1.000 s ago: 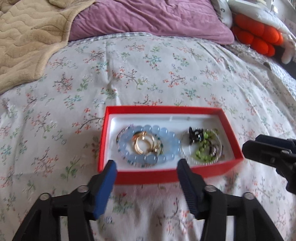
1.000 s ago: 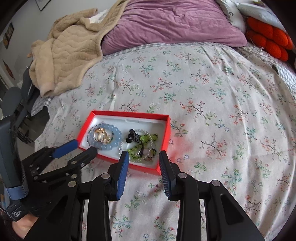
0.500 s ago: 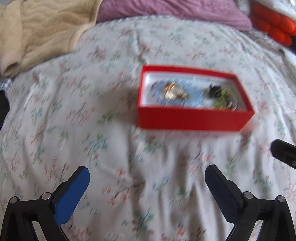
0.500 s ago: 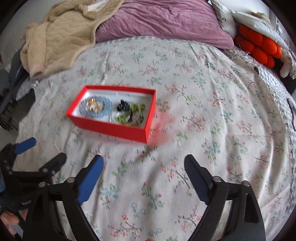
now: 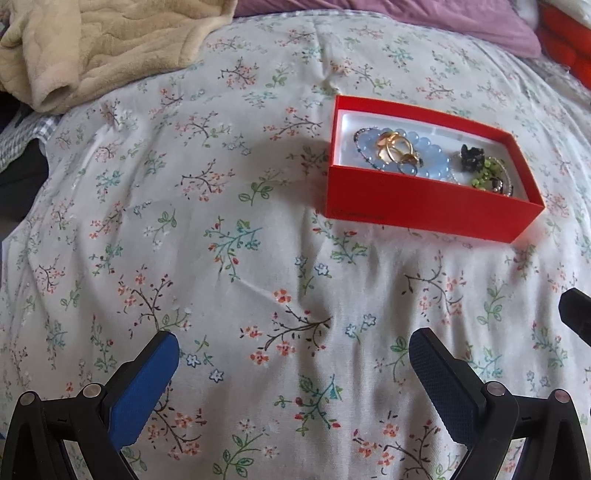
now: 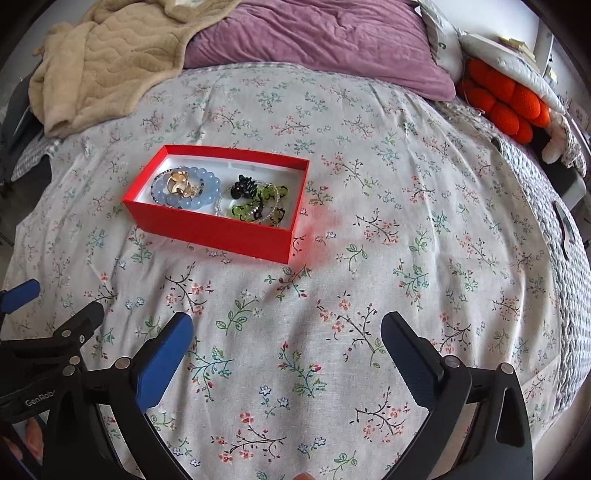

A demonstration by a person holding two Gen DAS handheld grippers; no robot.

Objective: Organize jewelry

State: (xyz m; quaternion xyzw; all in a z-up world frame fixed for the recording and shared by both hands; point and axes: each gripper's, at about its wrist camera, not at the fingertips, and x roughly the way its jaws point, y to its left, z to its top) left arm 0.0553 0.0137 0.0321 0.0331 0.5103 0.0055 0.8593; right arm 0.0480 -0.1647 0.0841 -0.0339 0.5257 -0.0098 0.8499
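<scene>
A red box (image 5: 424,206) with a white lining sits on the floral bedspread; it also shows in the right wrist view (image 6: 207,225). Inside lie a blue bead bracelet (image 6: 192,201) with gold rings (image 5: 393,147) on it, a black hair clip (image 6: 244,187) and green beaded pieces (image 5: 487,173). My left gripper (image 5: 293,354) is open and empty, well short of the box. My right gripper (image 6: 286,339) is open and empty, also back from the box. The left gripper's fingers (image 6: 79,321) show at the lower left of the right wrist view.
A beige blanket (image 6: 107,62) and a purple pillow (image 6: 325,33) lie at the far end of the bed. An orange and white plush (image 6: 506,99) sits at the far right. The bedspread (image 6: 406,221) slopes off at the right edge.
Both grippers have pulled back from the box and opened wide. The box and jewelry stay in place on the bed.
</scene>
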